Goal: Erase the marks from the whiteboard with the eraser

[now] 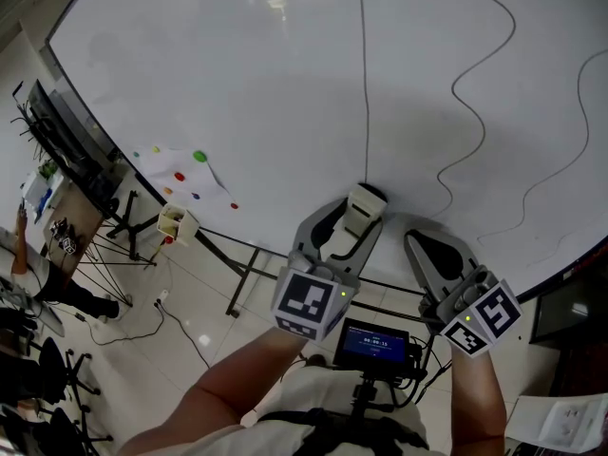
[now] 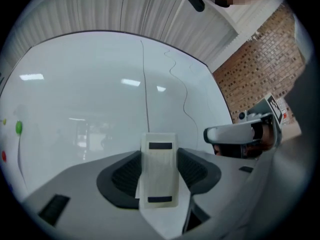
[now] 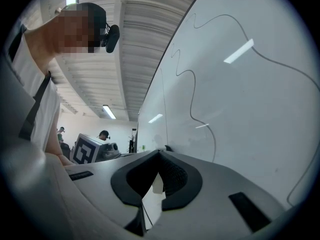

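Note:
A cream eraser (image 1: 364, 207) with dark strips sits between the jaws of my left gripper (image 1: 353, 220), which is shut on it. In the left gripper view the eraser (image 2: 160, 174) points at the whiteboard (image 2: 90, 99), its far end at the foot of a thin straight line (image 2: 146, 89). That straight line (image 1: 365, 84) runs up the whiteboard (image 1: 237, 84). Wavy lines (image 1: 475, 93) lie to its right. My right gripper (image 1: 421, 247) hangs beside the left one, close to the board's lower edge. Its jaws meet at the tips with nothing held (image 3: 159, 155). A wavy line (image 3: 192, 99) shows above it.
Coloured magnets and a sheet (image 1: 180, 174) sit on the board's lower left, above a small box (image 1: 176, 221). The board's stand legs (image 1: 242, 278) and cluttered desks (image 1: 47, 207) are at the left. A small screen (image 1: 375, 342) hangs on the person's chest. A brick wall (image 2: 260, 69) stands beyond the board.

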